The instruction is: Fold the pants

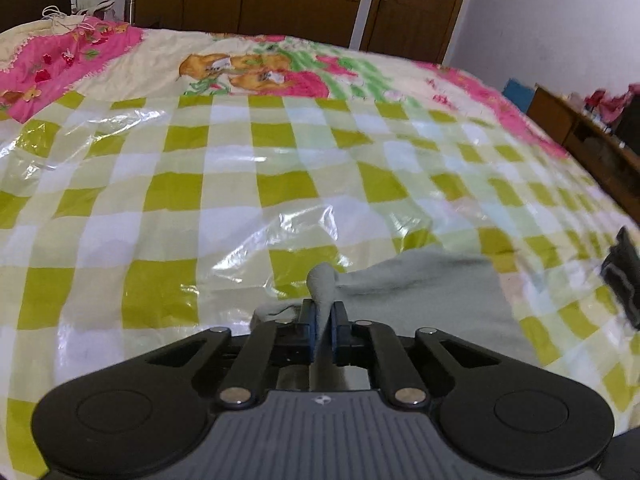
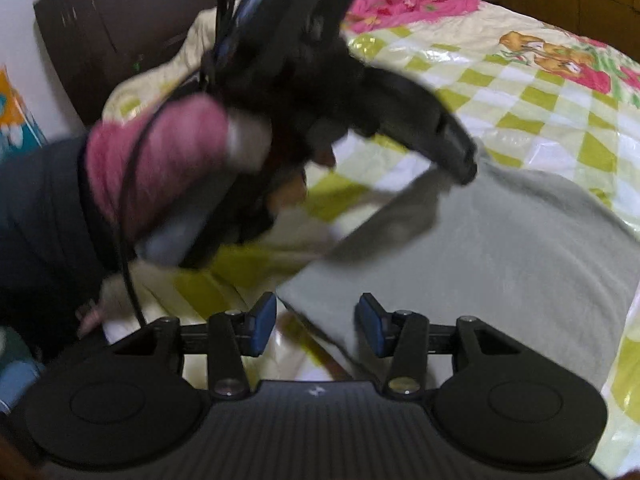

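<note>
The grey pants (image 1: 432,292) lie on a checked green-and-white plastic sheet (image 1: 200,200) over the bed. My left gripper (image 1: 323,322) is shut on a bunched corner of the pants and lifts it a little. In the right wrist view the pants (image 2: 500,260) spread flat to the right, with one edge raised by the left gripper (image 2: 460,160), which is blurred. My right gripper (image 2: 317,326) is open, its blue pads on either side of the near corner of the pants, above it. The right gripper's tip (image 1: 624,276) shows at the left view's right edge.
A pink and cream floral quilt (image 1: 60,60) covers the far bed. Wooden wardrobe and door (image 1: 404,4) stand behind. A wooden cabinet (image 1: 592,140) is beside the bed on the right. The person's pink-sleeved arm (image 2: 168,160) holds the left gripper.
</note>
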{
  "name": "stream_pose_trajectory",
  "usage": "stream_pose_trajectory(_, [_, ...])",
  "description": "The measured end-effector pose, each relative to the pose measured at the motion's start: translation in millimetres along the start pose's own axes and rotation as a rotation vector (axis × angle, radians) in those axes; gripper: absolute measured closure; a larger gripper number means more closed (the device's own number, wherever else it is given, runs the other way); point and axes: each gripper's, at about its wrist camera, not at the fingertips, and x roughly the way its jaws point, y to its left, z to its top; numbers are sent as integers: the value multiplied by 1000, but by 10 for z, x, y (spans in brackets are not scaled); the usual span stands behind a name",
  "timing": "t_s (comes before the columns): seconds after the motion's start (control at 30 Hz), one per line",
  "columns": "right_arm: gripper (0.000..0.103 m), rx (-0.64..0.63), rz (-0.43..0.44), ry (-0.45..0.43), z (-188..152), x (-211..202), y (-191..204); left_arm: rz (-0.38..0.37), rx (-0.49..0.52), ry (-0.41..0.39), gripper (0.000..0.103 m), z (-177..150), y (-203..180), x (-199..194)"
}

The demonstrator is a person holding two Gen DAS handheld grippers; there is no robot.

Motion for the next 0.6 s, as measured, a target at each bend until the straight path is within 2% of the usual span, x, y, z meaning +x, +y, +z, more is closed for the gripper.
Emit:
stream_pose_trajectory(0.03, [69, 4, -8, 2, -8, 3, -1, -7, -8, -12, 83, -1, 11, -46])
stream_pose_trajectory(0.1, [90, 20, 1, -3, 12, -39, -26, -19, -29, -35, 83, -2, 45, -151])
stream_pose_trajectory(0.13, [92, 17, 6, -15, 29, -94, -15, -23, -42, -49, 83, -12, 69, -210])
stream_pose_trajectory(0.27, [92, -15, 22, -29, 61, -196, 43, 2, -110, -82, 83, -129, 220, -334])
stream_pose_trajectory(0.43, [92, 36, 91, 64, -86, 107, -4, 37, -195, -16, 81, -387, 461, -97])
stream_pose_trajectory(0.53, [91, 69, 162, 114, -122, 221, -13, 36, -242, -40, 76, -447, 515, -128])
stream_pose_trajectory(0.6, [87, 59, 174, 110, -144, 198, 33, 55, -238, -50, 74, -441, 514, -172])
